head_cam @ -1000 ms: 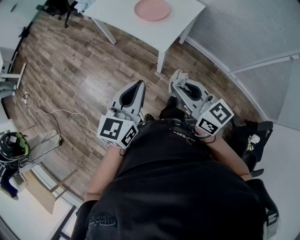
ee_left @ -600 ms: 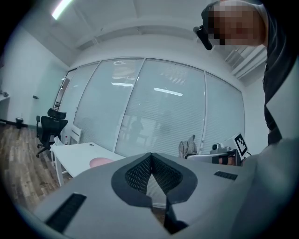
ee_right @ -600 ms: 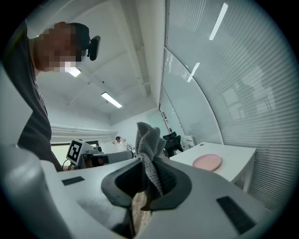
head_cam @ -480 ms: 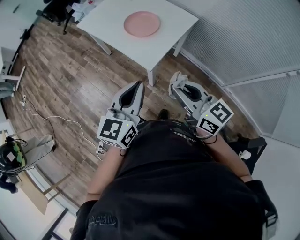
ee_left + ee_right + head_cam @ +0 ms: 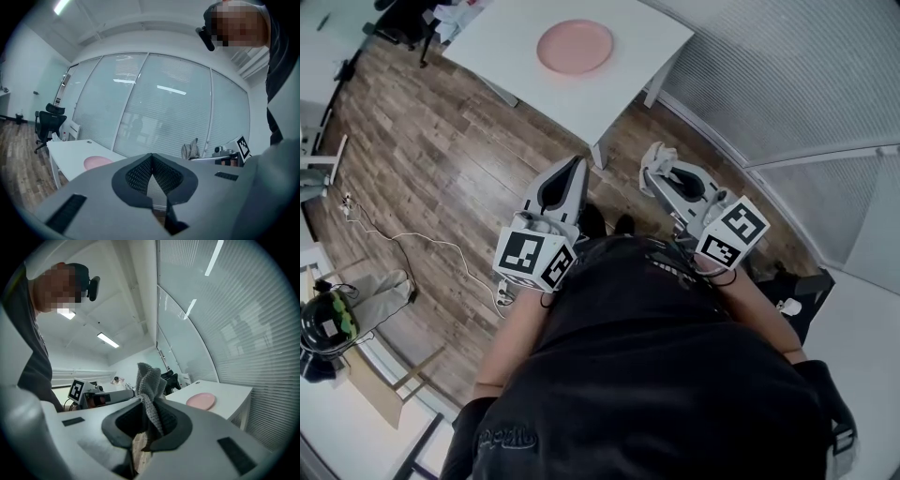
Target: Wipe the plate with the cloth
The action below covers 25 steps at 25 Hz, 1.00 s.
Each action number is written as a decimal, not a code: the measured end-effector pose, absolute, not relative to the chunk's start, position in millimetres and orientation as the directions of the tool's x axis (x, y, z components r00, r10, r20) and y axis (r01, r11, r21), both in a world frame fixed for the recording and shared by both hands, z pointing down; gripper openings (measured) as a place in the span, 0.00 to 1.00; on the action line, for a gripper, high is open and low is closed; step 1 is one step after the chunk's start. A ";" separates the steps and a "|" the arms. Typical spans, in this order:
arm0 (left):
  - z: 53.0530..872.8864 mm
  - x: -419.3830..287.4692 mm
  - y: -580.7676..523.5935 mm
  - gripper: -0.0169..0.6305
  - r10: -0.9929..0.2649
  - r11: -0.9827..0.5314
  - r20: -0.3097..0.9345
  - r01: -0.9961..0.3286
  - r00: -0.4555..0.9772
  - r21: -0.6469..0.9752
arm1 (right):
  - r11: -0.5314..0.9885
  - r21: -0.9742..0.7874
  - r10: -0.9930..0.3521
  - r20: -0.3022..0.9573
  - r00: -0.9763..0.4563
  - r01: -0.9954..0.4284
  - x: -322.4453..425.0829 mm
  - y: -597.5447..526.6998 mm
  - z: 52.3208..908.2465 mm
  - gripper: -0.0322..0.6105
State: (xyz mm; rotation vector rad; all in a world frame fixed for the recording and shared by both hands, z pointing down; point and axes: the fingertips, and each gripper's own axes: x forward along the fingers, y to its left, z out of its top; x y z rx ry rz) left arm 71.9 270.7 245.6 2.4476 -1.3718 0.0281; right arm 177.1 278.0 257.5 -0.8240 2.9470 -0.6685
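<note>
Here we grip the grey knitted cloth (image 5: 150, 380) in our right gripper (image 5: 657, 167), our left gripper (image 5: 577, 166) clenched empty, while the pink plate (image 5: 575, 46) sits on the white table (image 5: 652, 33) at the frame's upper middle.

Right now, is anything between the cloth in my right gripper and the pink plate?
Nothing visible. The right gripper holds the cloth, and the plate lies alone on the white table ahead. Only open wood floor and bare tabletop lie between them.
</note>
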 end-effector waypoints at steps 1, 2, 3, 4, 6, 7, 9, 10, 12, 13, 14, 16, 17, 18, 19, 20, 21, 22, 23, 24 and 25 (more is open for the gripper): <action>246.6 73.3 268.2 0.05 -0.823 -0.484 0.177 -0.829 0.540 0.280 | 0.765 -0.406 -0.505 0.102 -0.857 -0.499 179.4 276.1 258.4 0.11; 247.6 74.6 266.9 0.05 -0.819 -0.489 0.178 -0.826 0.546 0.282 | 0.761 -0.409 -0.512 0.101 -0.853 -0.504 181.0 275.4 259.0 0.11; 248.2 75.8 266.1 0.05 -0.815 -0.494 0.178 -0.822 0.551 0.282 | 0.757 -0.411 -0.517 0.099 -0.850 -0.508 182.1 275.2 259.2 0.11; 248.5 77.0 264.9 0.05 -0.811 -0.500 0.179 -0.819 0.557 0.283 | 0.755 -0.412 -0.520 0.098 -0.848 -0.510 182.7 274.5 259.2 0.11; 249.8 79.2 259.9 0.05 -0.804 -0.509 0.181 -0.812 0.567 0.284 | 0.752 -0.413 -0.524 0.098 -0.846 -0.513 182.9 269.9 260.3 0.11; 251.4 79.8 256.6 0.05 -0.800 -0.513 0.182 -0.810 0.571 0.285 | 0.751 -0.414 -0.525 0.099 -0.846 -0.514 182.5 266.6 261.8 0.11; 256.3 79.6 250.3 0.05 -0.795 -0.518 0.186 -0.806 0.577 0.289 | 0.749 -0.417 -0.526 0.099 -0.844 -0.516 180.9 260.5 266.1 0.11; 258.4 79.1 248.3 0.05 -0.793 -0.520 0.187 -0.804 0.580 0.290 | 0.748 -0.417 -0.527 0.100 -0.844 -0.516 179.9 258.9 268.0 0.11; 258.8 75.6 242.6 0.05 -0.790 -0.525 0.186 -0.801 0.584 0.289 | 0.751 -0.414 -0.525 0.099 -0.845 -0.515 175.1 254.2 268.4 0.11; 257.0 71.0 235.3 0.05 -0.789 -0.526 0.185 -0.800 0.586 0.288 | 0.752 -0.412 -0.525 0.099 -0.846 -0.515 169.9 247.1 266.7 0.11; 254.7 64.4 224.1 0.05 -0.788 -0.528 0.184 -0.799 0.587 0.288 | 0.752 -0.411 -0.524 0.099 -0.846 -0.515 162.5 235.8 264.4 0.11; 250.5 48.0 198.4 0.05 -0.786 -0.531 0.183 -0.797 0.590 0.289 | 0.753 -0.411 -0.524 0.100 -0.846 -0.514 144.6 209.3 260.0 0.11; 249.2 40.1 187.9 0.05 -0.785 -0.533 0.182 -0.795 0.592 0.288 | 0.753 -0.410 -0.523 0.100 -0.846 -0.514 135.8 198.6 258.5 0.11; 248.2 32.7 179.5 0.05 -0.783 -0.536 0.181 -0.794 0.595 0.287 | 0.754 -0.408 -0.524 0.099 -0.846 -0.515 127.7 190.5 257.5 0.11; 246.8 25.7 172.6 0.05 -0.782 -0.540 0.179 -0.792 0.597 0.284 | 0.754 -0.406 -0.526 0.098 -0.845 -0.516 120.3 184.0 256.3 0.11; 244.4 18.9 166.0 0.05 -0.780 -0.545 0.176 -0.790 0.601 0.281 | 0.754 -0.403 -0.529 0.095 -0.843 -0.519 113.3 178.1 254.2 0.11; 241.1 12.3 158.8 0.05 -0.778 -0.550 0.173 -0.788 0.604 0.276 | 0.753 -0.401 -0.534 0.091 -0.840 -0.522 106.5 171.8 251.3 0.11; 237.5 5.9 151.0 0.05 -0.776 -0.556 0.170 -0.785 0.608 0.273 | 0.752 -0.399 -0.539 0.087 -0.838 -0.525 99.8 165.0 247.9 0.11; 234.1 -0.5 143.0 0.05 -0.773 -0.561 0.167 -0.782 0.612 0.270 | 0.750 -0.397 -0.544 0.084 -0.835 -0.529 93.1 157.7 244.6 0.11; 231.2 -6.7 135.5 0.05 -0.770 -0.567 0.164 -0.779 0.617 0.268 | 0.748 -0.395 -0.549 0.082 -0.832 -0.533 86.3 150.8 241.7 0.11; 229.1 -12.9 129.4 0.05 -0.766 -0.573 0.163 -0.775 0.622 0.267 | 0.746 -0.393 -0.554 0.080 -0.829 -0.537 79.6 144.7 239.2 0.11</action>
